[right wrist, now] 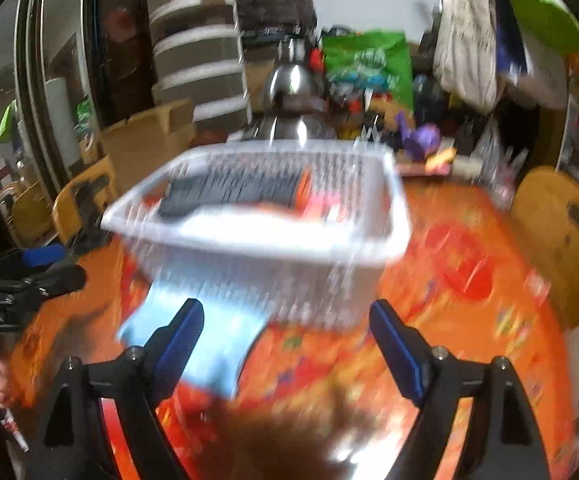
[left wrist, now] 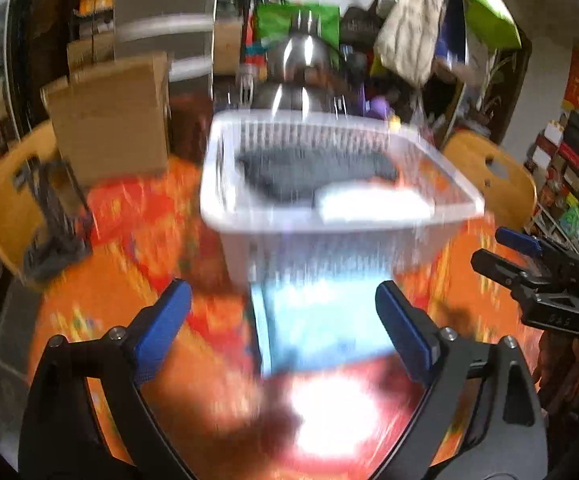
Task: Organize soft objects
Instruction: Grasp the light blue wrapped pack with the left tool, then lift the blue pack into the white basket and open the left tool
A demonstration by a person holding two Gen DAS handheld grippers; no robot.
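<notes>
Orange-and-red patterned tablecloth [left wrist: 137, 280] covers one table, both views motion-blurred. Surroundings: one cardboard box [left wrist: 109, 120] far left, steel pots [left wrist: 297, 60] behind, hanging bags [left wrist: 409, 32], two wooden chair backs [left wrist: 489, 172]. One white slatted plastic basket [left wrist: 329, 224] stands mid-table, directly ahead of both tools. Contents: one dark grey folded cloth [left wrist: 313, 172], one white folded item [left wrist: 373, 204], something orange at the edge, not identifiable. One light blue cloth [left wrist: 321, 328] lies flat on the tablecloth against the basket's near wall. Left gripper [left wrist: 283, 320]: jaws wide apart, holding nothing, blue cloth just beyond and between them. Right gripper [right wrist: 285, 332]: jaws wide apart, empty; blue cloth at its left finger [right wrist: 177, 340].
</notes>
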